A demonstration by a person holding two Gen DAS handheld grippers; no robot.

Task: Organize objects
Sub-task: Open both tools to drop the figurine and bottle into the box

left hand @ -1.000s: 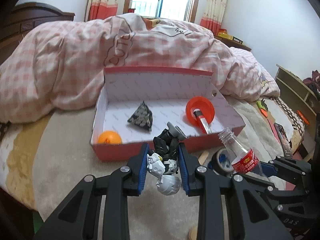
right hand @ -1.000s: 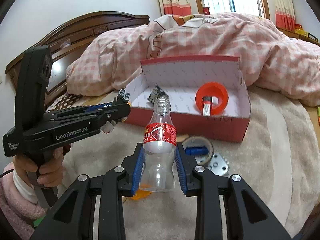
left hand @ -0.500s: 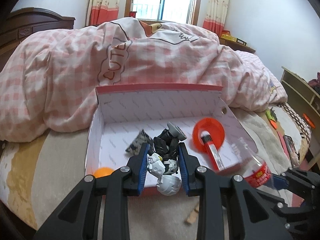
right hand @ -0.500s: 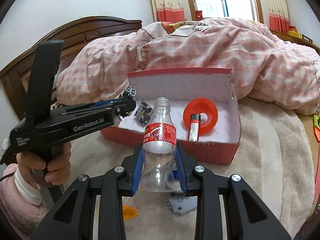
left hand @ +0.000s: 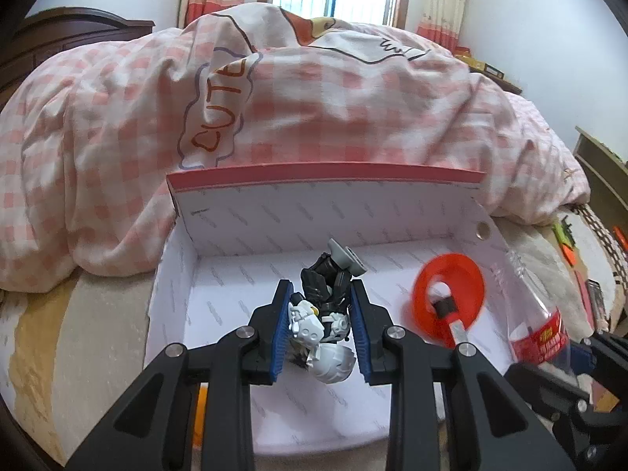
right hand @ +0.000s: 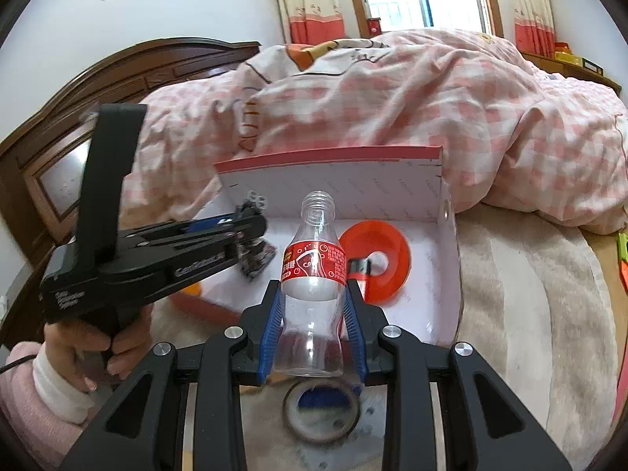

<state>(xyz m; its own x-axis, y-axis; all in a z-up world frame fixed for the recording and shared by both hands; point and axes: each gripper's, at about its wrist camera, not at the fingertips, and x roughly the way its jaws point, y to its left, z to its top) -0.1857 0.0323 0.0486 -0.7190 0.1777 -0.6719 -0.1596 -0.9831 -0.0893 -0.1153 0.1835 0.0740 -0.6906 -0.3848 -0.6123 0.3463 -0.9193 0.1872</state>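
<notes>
My left gripper is shut on a black and white toy robot and holds it over the inside of the red shoebox. My right gripper is shut on an empty clear plastic bottle with a red label, upright, just in front of the box's near wall. The bottle also shows at the right of the left wrist view. In the box lie an orange disc with a lighter on it, a dark patterned packet and an orange ball.
A pink checked duvet is heaped behind the box. A tape roll and a metal plate lie on the beige blanket under my right gripper. A dark wooden headboard stands at the left. Orange and green items lie at the far right.
Both grippers moved forward toward the box. The toy robot went from in front of the box to over its inside. The bottle came closer to the box's near wall.
</notes>
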